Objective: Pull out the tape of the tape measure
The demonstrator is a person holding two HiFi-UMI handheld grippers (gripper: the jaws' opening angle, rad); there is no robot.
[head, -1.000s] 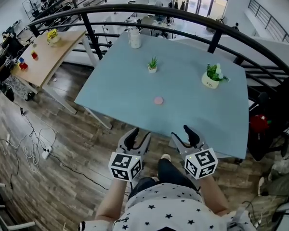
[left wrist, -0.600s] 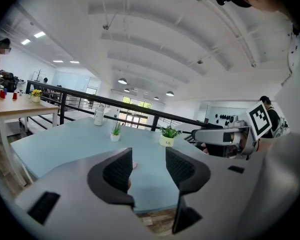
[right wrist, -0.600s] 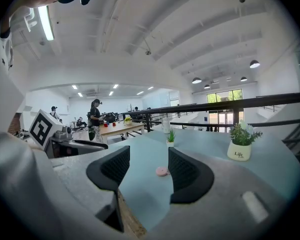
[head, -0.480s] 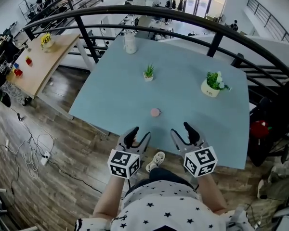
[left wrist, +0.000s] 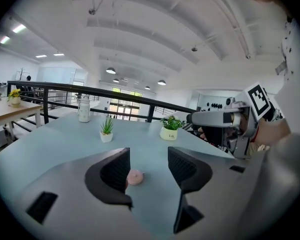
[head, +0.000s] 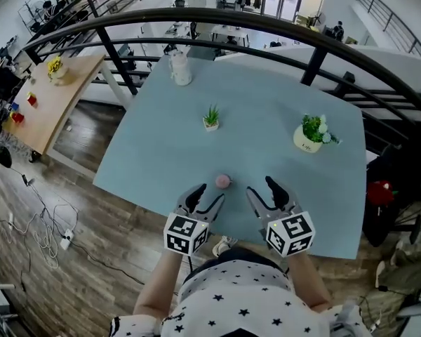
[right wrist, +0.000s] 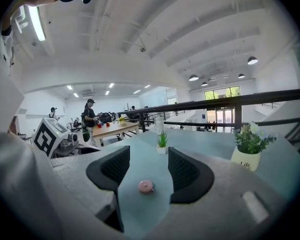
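A small round pink tape measure (head: 223, 181) lies on the light blue table (head: 266, 132) near its front edge. It also shows as the pink tape measure (left wrist: 135, 177) and the pink tape measure (right wrist: 145, 186) in the two gripper views. My left gripper (head: 203, 200) hovers just short of it, to its left; its jaws are opening with nothing pressed between them. My right gripper (head: 266, 192) hangs open to the right of the tape measure, a little apart from it. Both grippers are over the table's front edge.
On the table stand a small potted plant (head: 210, 116), a white pot with a flowering plant (head: 309, 133) and a white bottle (head: 180, 67) at the far left corner. A dark curved railing (head: 281, 28) runs behind. A wooden desk (head: 42, 93) stands far left, and people stand beyond it.
The table and the pink tape measure have come closer. Both grippers now reach over the table's front edge, on either side of the tape measure.
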